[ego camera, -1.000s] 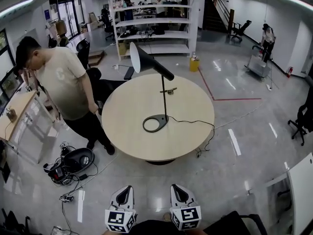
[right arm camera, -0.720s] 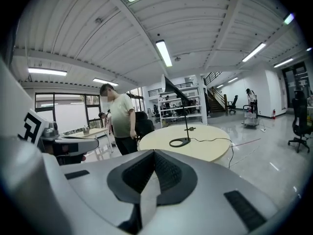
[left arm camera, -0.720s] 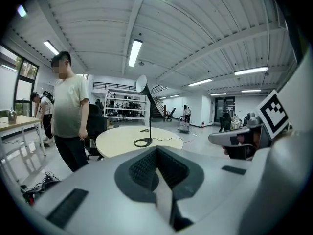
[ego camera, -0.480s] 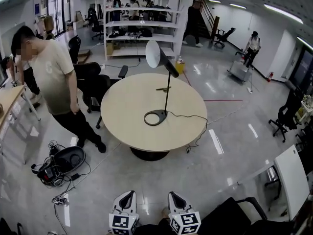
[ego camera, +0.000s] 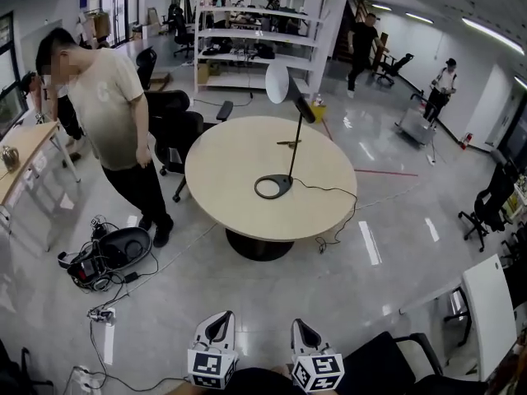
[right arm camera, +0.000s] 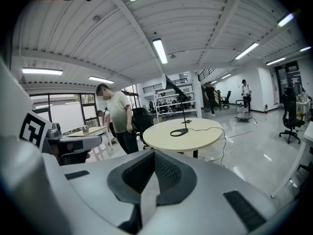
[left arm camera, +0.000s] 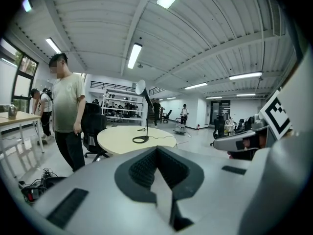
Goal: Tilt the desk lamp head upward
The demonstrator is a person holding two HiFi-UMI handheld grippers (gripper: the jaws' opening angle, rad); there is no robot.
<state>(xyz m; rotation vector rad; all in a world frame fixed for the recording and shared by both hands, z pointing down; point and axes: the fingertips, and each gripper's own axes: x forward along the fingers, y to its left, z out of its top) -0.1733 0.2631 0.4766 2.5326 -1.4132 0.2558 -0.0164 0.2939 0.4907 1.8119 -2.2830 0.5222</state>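
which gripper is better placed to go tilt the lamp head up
Right, by a little. The right gripper and left gripper are both shut, empty and far from the table, but the lamp head stands slightly toward the right.

L gripper [ego camera: 217, 327] & R gripper [ego camera: 304, 335] held low, fingers [left arm camera: 145, 168] shut, empty.

Shelf clutter [ego camera: 263, 52] — too small

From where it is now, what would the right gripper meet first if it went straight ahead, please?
Most likely the near edge of the round table; nothing stands before it. The right gripper, shut and empty, aims roughly there, though depth is unclear.
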